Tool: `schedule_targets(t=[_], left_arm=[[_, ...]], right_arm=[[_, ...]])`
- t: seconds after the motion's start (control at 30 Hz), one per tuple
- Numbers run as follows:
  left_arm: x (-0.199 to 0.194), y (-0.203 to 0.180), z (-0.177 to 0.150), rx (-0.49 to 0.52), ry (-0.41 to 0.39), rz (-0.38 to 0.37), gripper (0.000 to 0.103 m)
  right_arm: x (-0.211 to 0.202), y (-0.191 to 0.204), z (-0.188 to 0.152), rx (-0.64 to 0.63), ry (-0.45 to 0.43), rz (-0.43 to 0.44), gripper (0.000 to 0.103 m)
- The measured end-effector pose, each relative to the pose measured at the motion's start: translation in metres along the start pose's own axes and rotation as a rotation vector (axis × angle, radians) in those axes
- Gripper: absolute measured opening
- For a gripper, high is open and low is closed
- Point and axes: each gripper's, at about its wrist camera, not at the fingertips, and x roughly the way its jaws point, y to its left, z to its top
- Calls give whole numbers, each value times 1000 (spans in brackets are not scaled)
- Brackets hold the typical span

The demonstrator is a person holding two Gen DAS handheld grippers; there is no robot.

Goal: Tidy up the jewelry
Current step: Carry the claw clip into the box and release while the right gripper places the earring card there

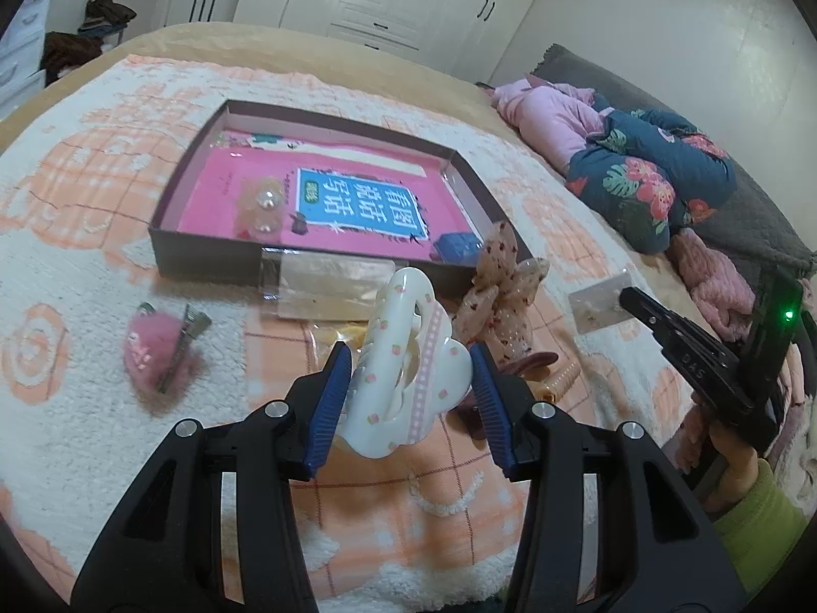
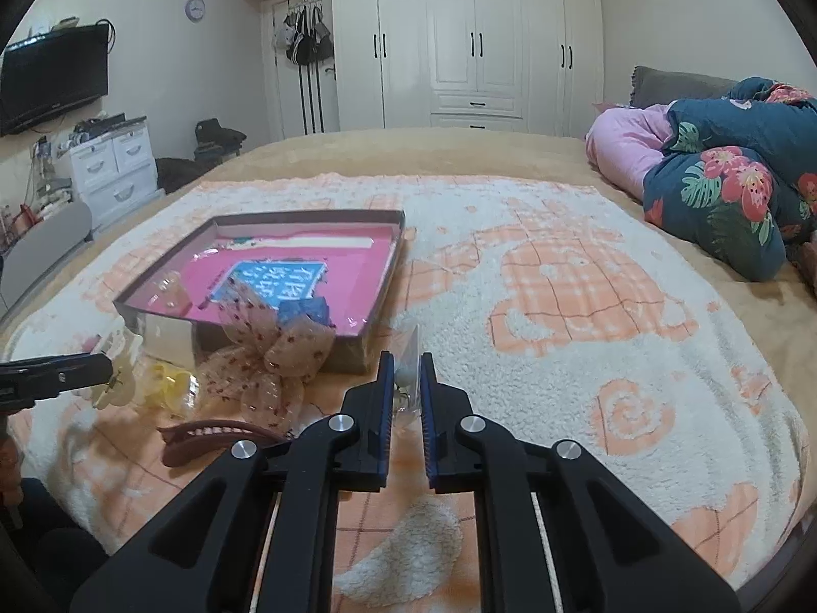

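Observation:
A white claw hair clip with small pink flowers is pinched between the blue pads of my left gripper, lifted above the blanket. My right gripper is shut on a small clear packet that holds tiny earrings. In the left wrist view the same packet hangs from the tip of the right gripper. A shallow dark box lined with a pink book lies ahead of both grippers. It contains a pearl hair piece and a blue item.
On the fleecy orange-and-white blanket lie a pink fuzzy clip, a clear flat packet, a dotted lace bow, a brown claw clip and a yellow piece. Folded quilts are piled at the right. A hand in a green sleeve holds the right gripper.

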Motion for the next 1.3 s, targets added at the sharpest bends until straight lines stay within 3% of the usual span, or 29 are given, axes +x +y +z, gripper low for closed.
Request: schedule_targets(t=[0.43,0.77,1.3], left_arm=[[-16,15,11,-23,-55,19,39],[-20,31,34,-58,-106,38,39],[18,32,80,-57,-132,75,39]], right_arm=[[-13,34,25,-58,-46,67,10],[1,60,45,-94,-65,104,10],[45,67,71,-106,-70,92,10]])
